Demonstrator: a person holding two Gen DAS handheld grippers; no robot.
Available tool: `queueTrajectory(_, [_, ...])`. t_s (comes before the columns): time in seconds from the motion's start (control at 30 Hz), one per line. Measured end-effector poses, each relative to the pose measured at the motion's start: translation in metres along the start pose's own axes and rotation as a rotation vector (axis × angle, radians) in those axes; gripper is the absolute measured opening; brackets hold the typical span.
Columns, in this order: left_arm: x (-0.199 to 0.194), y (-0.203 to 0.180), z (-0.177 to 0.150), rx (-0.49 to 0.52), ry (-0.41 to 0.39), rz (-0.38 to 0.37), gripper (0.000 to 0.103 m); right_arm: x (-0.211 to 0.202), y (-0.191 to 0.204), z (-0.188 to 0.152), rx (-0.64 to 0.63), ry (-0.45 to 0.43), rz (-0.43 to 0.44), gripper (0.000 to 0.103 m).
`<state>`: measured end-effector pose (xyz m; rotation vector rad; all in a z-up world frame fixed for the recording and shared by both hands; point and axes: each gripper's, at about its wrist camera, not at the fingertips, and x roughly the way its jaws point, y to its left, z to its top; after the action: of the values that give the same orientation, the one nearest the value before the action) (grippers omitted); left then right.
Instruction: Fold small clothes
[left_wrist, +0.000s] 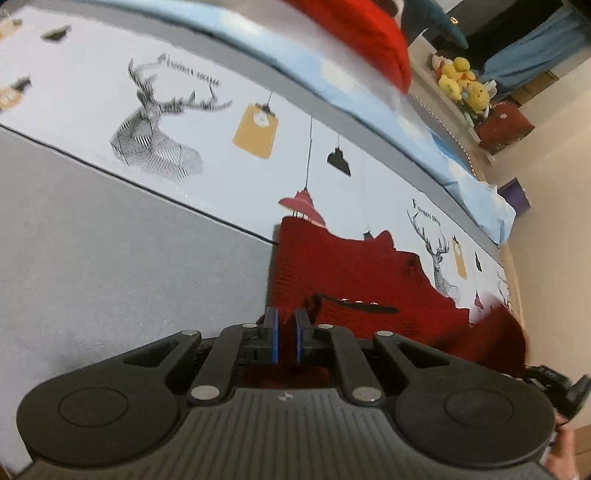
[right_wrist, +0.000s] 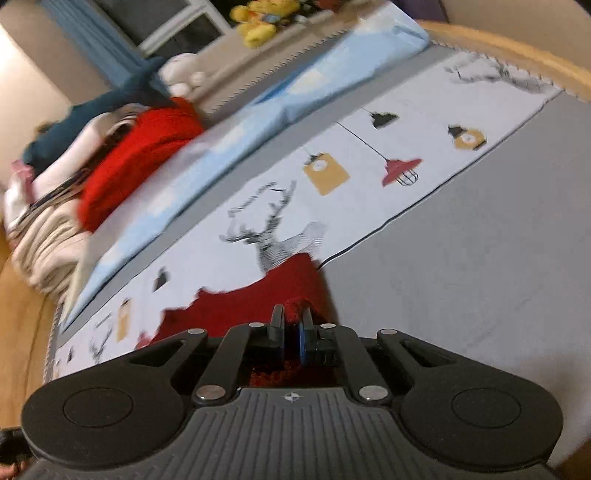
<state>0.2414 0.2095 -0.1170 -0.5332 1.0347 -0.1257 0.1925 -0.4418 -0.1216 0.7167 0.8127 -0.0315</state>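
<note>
Left wrist view: both grippers are clamped on a dark red knitted garment (left_wrist: 354, 280) over a bed.

The left gripper (left_wrist: 287, 317) has its jaws nearly closed, with only a narrow gap between the blue pads, and knit fabric is bunched at the tips; the garment spreads away from it across the bed cover (left_wrist: 110, 229), over the seam where plain grey meets a white band printed with deer and lamps. In the right wrist view, the right gripper (right_wrist: 292, 320) has its jaws closed on a pinched fold of the same garment (right_wrist: 258, 299), which trails off to the left over the printed band (right_wrist: 369, 155). A pile of folded clothes (right_wrist: 55, 221) with a bright red knit on top sits at the bed's far corner, beside a light blue pillow (right_wrist: 258, 110).
</note>
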Motion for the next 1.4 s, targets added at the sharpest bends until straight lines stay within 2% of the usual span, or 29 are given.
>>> queueTrajectory(0.07, [0.004,0.005,0.005,-0.023,-0.036,0.092,0.012,0.024,-0.009,-0.012,0.013,-0.023,-0.033,0.012])
queueTrajectory(0.1, [0.002,0.006,0.008,-0.03,-0.078,0.093,0.015,0.033,-0.012,-0.017,0.019,-0.015,-0.087,0.015])
queueTrajectory(0.13, [0.001,0.007,0.009,-0.038,-0.093,0.087,0.018,0.039,-0.014,-0.018,0.038,0.002,-0.129,0.025])
queueTrajectory(0.17, [0.001,0.009,0.009,-0.043,-0.097,0.082,0.026,0.04,-0.015,-0.017,0.042,-0.014,-0.11,0.028])
queueTrajectory(0.2, [0.004,0.011,0.008,-0.043,-0.09,0.085,0.034,0.04,-0.014,-0.016,0.022,-0.027,-0.103,0.028])
queueTrajectory(0.23, [0.007,0.011,0.006,-0.036,-0.073,0.095,0.036,0.039,-0.013,-0.015,-0.012,-0.039,-0.115,0.029])
queueTrajectory(0.3, [0.017,0.014,0.0,-0.018,-0.029,0.12,0.041,0.037,-0.015,-0.016,-0.055,-0.064,-0.141,0.038])
queueTrajectory(0.33, [0.023,0.016,-0.003,-0.013,-0.012,0.127,0.041,0.037,-0.019,-0.019,-0.052,-0.06,-0.149,0.046])
queueTrajectory(0.37, [0.026,0.017,-0.007,-0.008,-0.002,0.128,0.044,0.04,-0.026,-0.023,-0.037,-0.043,-0.15,0.049])
queueTrajectory(0.4, [0.032,0.02,-0.012,-0.007,0.011,0.128,0.047,0.043,-0.032,-0.027,-0.023,-0.028,-0.14,0.049])
queueTrajectory(0.53, [0.056,0.03,-0.027,-0.038,0.07,0.117,0.047,0.065,-0.046,-0.038,0.019,0.098,-0.082,0.051])
queueTrajectory(0.67, [0.07,0.023,-0.03,-0.022,0.098,0.081,0.047,0.075,-0.039,-0.046,-0.034,0.111,-0.087,0.054])
queueTrajectory(0.73, [0.073,0.02,-0.031,-0.012,0.105,0.077,0.045,0.074,-0.034,-0.046,-0.041,0.098,-0.088,0.052])
queueTrajectory(0.77, [0.075,0.018,-0.032,-0.005,0.102,0.081,0.036,0.073,-0.032,-0.046,-0.046,0.089,-0.087,0.044])
queueTrajectory(0.8, [0.074,0.017,-0.032,0.008,0.098,0.073,0.014,0.072,-0.03,-0.046,-0.052,0.082,-0.084,0.038])
queueTrajectory(0.87, [0.068,0.011,-0.031,0.05,0.064,0.08,0.012,0.07,-0.025,-0.045,-0.075,0.063,-0.081,0.012])
queueTrajectory(1.0, [0.038,-0.009,-0.024,0.151,-0.068,0.043,0.01,0.05,-0.013,-0.037,-0.097,-0.048,-0.088,0.011])
queueTrajectory(1.07, [0.019,-0.02,-0.021,0.193,-0.16,0.009,0.01,0.031,0.0,-0.031,-0.107,-0.143,-0.041,0.011])
queueTrajectory(1.13, [0.002,-0.031,-0.02,0.218,-0.265,-0.015,0.01,0.013,0.019,-0.031,-0.175,-0.257,0.005,0.011])
queueTrajectory(1.23, [-0.008,-0.042,-0.015,0.217,-0.404,0.003,0.01,-0.004,0.041,-0.03,-0.234,-0.408,0.04,0.011])
queueTrajectory(1.33, [0.007,-0.044,-0.007,0.185,-0.418,0.051,0.01,0.003,0.041,-0.023,-0.183,-0.463,0.006,0.011])
queueTrajectory(1.4, [0.031,-0.045,-0.004,0.198,-0.355,0.112,0.01,0.022,0.036,-0.02,-0.163,-0.419,-0.053,0.011])
